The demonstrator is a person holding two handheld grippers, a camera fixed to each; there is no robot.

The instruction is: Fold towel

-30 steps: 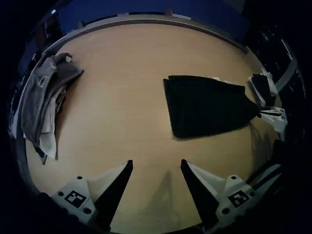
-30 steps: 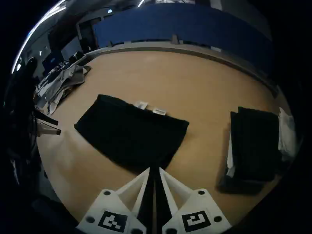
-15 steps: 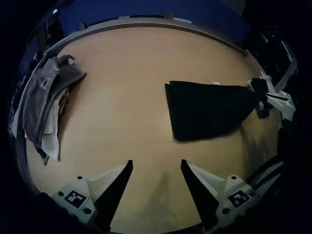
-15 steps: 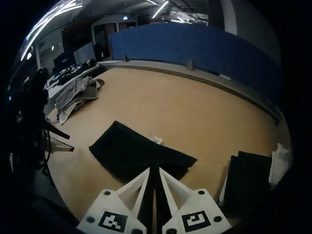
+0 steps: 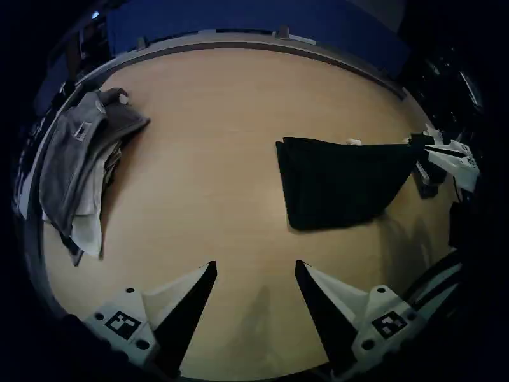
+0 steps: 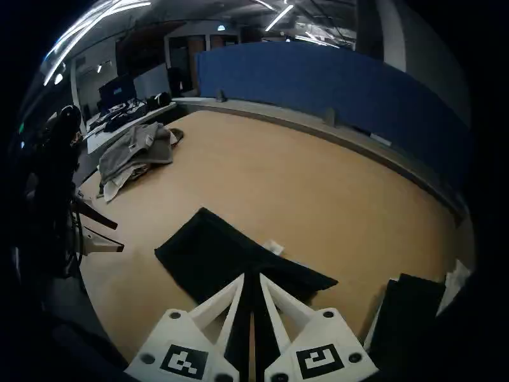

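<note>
I log my left tool (image 5: 254, 264) with fingers spread, empty, over the wooden bench (image 5: 210, 159). My right tool (image 6: 252, 275) is pressed together, pinching a lifted corner of the black towel (image 6: 213, 254), which lies mid-bench. A grey cloth heap (image 5: 79, 159) sits well apart.

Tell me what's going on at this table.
A person with a gripper in each hand is folding a black towel on a wooden table. The right gripper is shut on one corner of the towel and holds it raised off the table. The left gripper is open and hovers over bare wood, apart from the towel. A heap of grey cloths and a stack of folded dark towels lie off to the sides.
</note>
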